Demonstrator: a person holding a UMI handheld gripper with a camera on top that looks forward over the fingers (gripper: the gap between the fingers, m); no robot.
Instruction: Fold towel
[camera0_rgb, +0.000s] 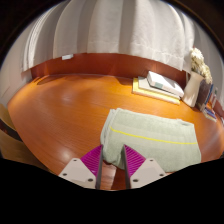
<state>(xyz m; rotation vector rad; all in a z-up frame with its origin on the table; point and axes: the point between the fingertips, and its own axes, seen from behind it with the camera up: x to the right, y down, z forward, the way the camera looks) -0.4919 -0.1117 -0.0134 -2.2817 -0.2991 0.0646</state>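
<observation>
The towel's (150, 140) near edge hides behind the gripper (112, 160) fingers; items on the far shelf (160, 85) are too small to identify.

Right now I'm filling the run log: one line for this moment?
task: fold towel | towel: flat on table, just ahead of gripper | gripper: open, empty

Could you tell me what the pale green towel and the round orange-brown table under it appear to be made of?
The pale green towel just ahead of the open gripper looks like soft woven cloth, probably cotton: matte, with rounded folded edges and a thin yellow stripe. The round orange-brown table looks like wood or wood veneer with a glossy varnish: faint grain and a soft sheen show, though laminate cannot be ruled out.
</observation>
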